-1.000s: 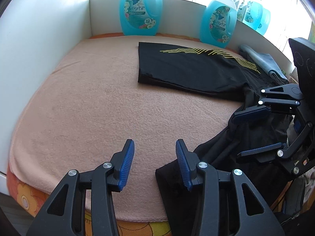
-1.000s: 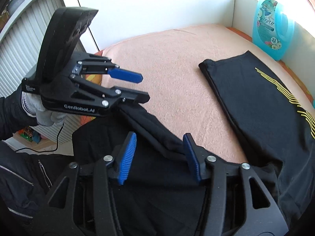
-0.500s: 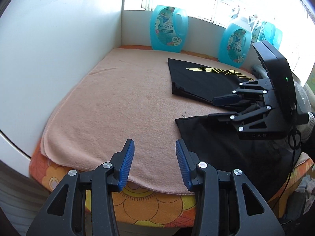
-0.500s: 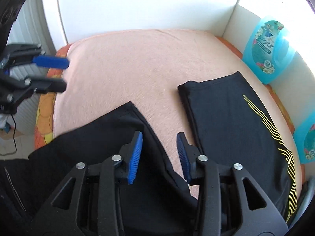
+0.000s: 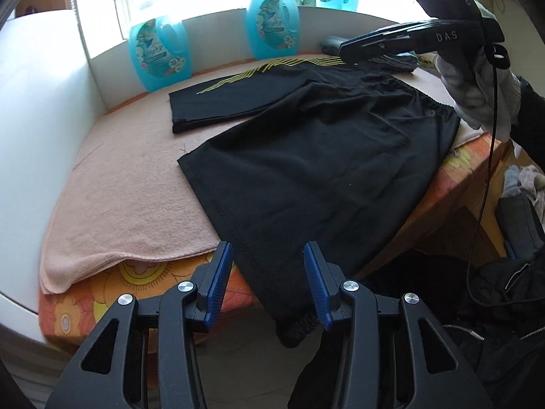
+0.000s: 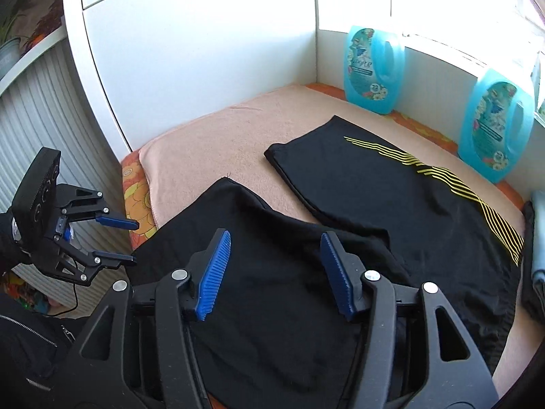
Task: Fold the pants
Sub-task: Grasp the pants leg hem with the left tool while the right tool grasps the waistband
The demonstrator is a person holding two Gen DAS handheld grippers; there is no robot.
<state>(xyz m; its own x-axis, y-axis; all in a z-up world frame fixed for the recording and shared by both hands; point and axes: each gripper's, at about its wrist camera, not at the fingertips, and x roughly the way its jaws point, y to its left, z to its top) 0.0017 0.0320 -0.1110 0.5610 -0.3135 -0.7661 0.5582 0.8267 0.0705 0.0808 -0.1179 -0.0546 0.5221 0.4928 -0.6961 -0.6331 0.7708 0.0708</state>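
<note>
From my left tool (image 5: pixel 268 283), released, I see the black pants (image 5: pixel 316 156) spread ahead, one leg end draping off the desk's (image 5: pixel 112 191) near edge between my fingers. Only this view shows the gloved hand (image 5: pixel 477 85) gripping the right tool (image 5: pixel 385 42), whose jaw gap I cannot judge here. The right wrist view shows that tool (image 6: pixel 276 272) released above the pants (image 6: pixel 272 289), the left tool (image 6: pixel 124 240) off to its left, plus detergent bottles (image 6: pixel 373 68) beyond.
</note>
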